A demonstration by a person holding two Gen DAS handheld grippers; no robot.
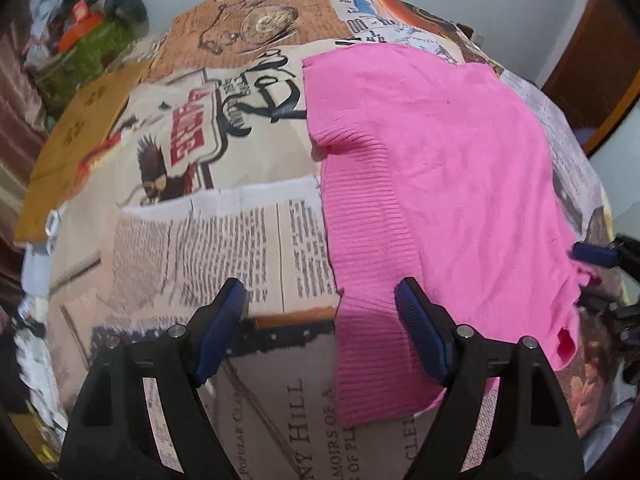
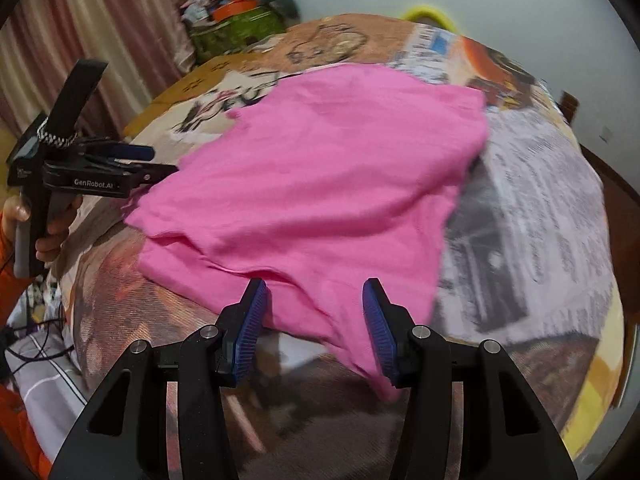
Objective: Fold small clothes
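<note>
The left gripper (image 1: 320,328) stands wide and empty at the pink top's (image 1: 432,200) near-left ribbed hem. The top lies flat on the newspaper-print table (image 1: 224,240): light, limp, best pinched at hem corners. The right gripper (image 2: 316,328), half-open, straddles its near edge; whether the pads pinch, I cannot tell. Only the right view shows the person's hand (image 2: 52,236).

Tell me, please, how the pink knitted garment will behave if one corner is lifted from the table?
The pink garment is probably floppy: it lies flat in soft wrinkles, and its near edge droops loosely in the right wrist view. It looks thin and likely light. The ribbed band may stretch when pulled.
</note>
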